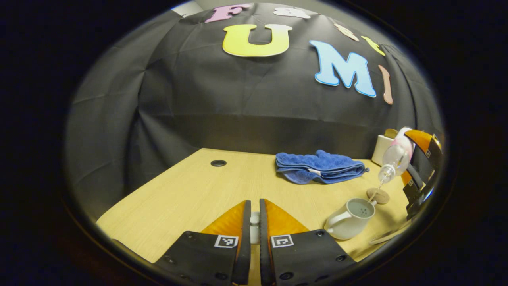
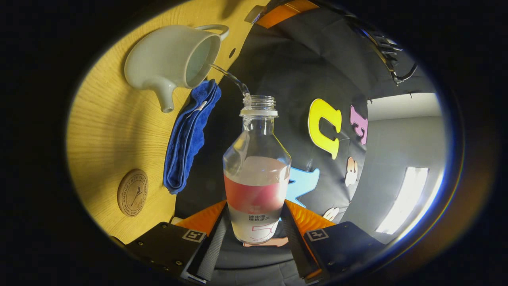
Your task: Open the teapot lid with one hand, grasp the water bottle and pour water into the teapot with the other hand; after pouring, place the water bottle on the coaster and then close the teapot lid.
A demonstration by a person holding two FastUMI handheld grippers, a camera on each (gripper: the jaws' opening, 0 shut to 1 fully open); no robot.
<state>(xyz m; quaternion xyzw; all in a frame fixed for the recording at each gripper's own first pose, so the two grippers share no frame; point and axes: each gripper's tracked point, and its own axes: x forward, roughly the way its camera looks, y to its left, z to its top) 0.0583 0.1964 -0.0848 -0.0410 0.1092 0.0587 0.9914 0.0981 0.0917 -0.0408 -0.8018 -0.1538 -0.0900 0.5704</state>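
My right fingers [image 2: 256,234] grip the water bottle [image 2: 257,174], tilted, and a thin stream runs into the open teapot [image 2: 166,59] at 11 o'clock. My left fingers [image 1: 254,222] pinch the small lid [image 1: 254,226]. The coaster [image 2: 132,192] lies at 8 o'clock on the worktop [image 2: 107,131], beside the blue towel [image 2: 190,135].

Each hand-held gripper [image 1: 254,222] has black screw-fastened finger mounts bearing small square black-and-white coded tags.

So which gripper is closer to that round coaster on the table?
Right. The right gripper tilts the water bottle just above the coaster; the left gripper sits farther off, beyond the teapot.
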